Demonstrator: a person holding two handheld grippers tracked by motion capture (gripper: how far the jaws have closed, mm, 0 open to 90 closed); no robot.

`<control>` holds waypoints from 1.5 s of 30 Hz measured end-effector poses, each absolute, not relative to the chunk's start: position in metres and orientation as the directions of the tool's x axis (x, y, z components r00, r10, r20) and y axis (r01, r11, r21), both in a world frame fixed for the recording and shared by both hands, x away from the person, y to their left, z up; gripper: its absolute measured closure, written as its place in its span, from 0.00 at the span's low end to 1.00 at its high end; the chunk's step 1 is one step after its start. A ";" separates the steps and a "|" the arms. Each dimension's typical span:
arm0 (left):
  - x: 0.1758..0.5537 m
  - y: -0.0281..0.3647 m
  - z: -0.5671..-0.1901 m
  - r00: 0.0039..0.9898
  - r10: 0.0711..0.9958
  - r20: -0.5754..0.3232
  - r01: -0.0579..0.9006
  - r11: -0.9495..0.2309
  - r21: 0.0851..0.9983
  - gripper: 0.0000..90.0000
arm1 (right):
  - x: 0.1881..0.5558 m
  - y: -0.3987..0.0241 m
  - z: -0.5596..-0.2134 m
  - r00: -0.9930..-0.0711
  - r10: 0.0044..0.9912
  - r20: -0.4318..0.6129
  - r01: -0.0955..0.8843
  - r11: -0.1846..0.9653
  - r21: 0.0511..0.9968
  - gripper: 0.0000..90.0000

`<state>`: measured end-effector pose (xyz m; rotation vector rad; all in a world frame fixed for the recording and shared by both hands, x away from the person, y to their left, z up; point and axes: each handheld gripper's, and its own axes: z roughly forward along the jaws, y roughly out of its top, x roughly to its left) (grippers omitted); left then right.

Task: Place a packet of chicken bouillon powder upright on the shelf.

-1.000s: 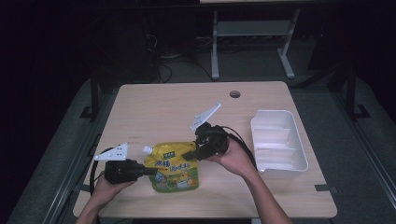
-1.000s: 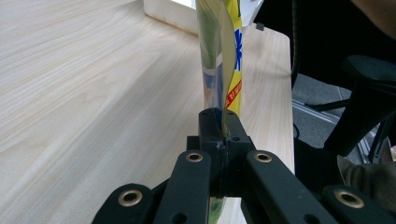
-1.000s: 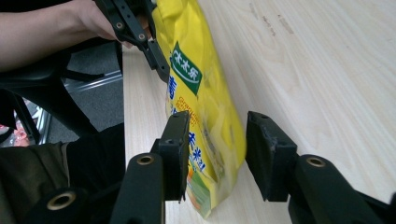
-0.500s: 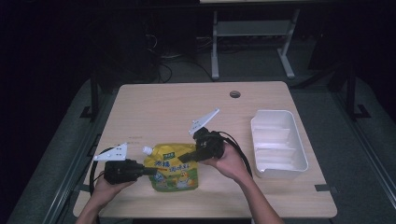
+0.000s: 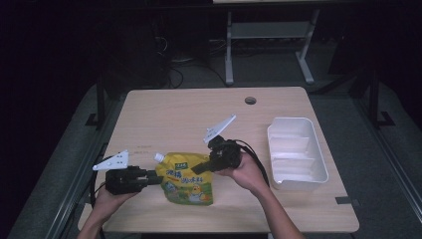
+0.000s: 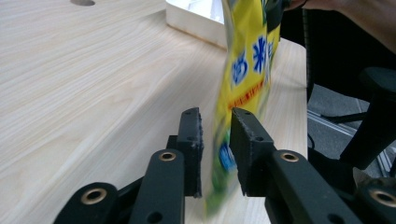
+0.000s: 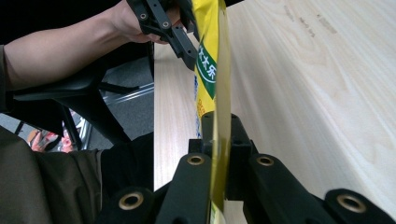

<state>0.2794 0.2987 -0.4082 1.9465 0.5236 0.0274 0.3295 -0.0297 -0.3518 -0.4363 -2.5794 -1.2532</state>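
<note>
My right gripper (image 5: 199,167) is clamped on the edge of a yellow spouted pouch (image 5: 186,178) above the near part of the wooden table (image 5: 189,112). My left gripper (image 5: 154,176) has just been opening, its jaws now parted around the pouch's other edge. A white divided tray (image 5: 297,152) sits empty to the right.

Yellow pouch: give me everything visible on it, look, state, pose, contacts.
The yellow pouch is a glossy, flexible plastic refill bag with a white screw spout at its upper left corner, blue lettering, a green band and a cartoon print. It sits near the front edge of the table, between both hands. The right gripper is clamped on its right edge. The left gripper straddles its left edge; its jaws have just been opening and now show gaps on both sides of the film.
</note>
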 end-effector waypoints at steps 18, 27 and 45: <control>0.283 0.305 -0.421 0.868 0.450 -0.210 0.399 -0.381 0.834 0.68 | 0.335 -0.071 -0.323 -0.950 0.234 0.206 0.308 0.604 0.735 1.00; 0.283 0.307 -0.422 0.867 0.456 -0.203 0.400 -0.390 0.830 0.66 | 0.336 -0.097 -0.307 -0.952 0.246 0.181 0.295 0.586 0.755 1.00; 0.284 0.306 -0.427 0.866 0.455 -0.208 0.409 -0.403 0.819 0.61 | 0.336 -0.143 -0.271 -0.939 0.305 0.158 0.308 0.546 0.779 1.00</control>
